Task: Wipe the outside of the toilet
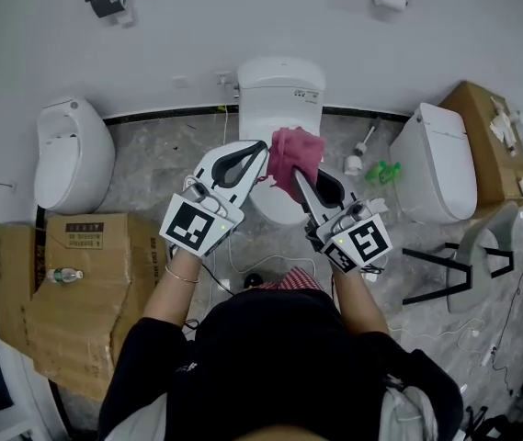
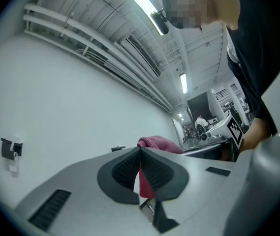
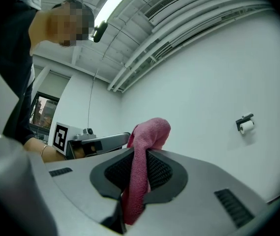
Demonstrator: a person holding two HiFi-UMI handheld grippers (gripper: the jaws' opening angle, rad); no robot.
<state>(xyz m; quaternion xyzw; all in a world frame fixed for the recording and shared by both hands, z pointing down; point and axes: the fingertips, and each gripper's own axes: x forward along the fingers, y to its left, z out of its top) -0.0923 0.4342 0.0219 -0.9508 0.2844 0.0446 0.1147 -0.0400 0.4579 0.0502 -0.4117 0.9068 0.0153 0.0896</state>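
A white toilet (image 1: pixel 279 90) stands against the wall straight ahead; the grippers and cloth hide most of its bowl. Over the bowl hangs a pink cloth (image 1: pixel 293 154). My right gripper (image 1: pixel 298 177) is shut on it, and the cloth (image 3: pixel 149 129) bunches above the jaws of the right gripper (image 3: pixel 142 154) and trails down between them. My left gripper (image 1: pixel 263 145) has its tips closed at the cloth's left edge. In the left gripper view the cloth (image 2: pixel 159 144) shows at and behind the tips of that gripper (image 2: pixel 140 150). Both grippers point up toward the wall.
Two more white toilets stand at the left (image 1: pixel 73 154) and right (image 1: pixel 440 159). Flattened cardboard (image 1: pixel 86 283) with a bottle (image 1: pixel 63 275) on it lies at the left. A green object (image 1: pixel 385 171), a white bottle (image 1: pixel 355 163), a black frame (image 1: pixel 454 265) and cables lie around.
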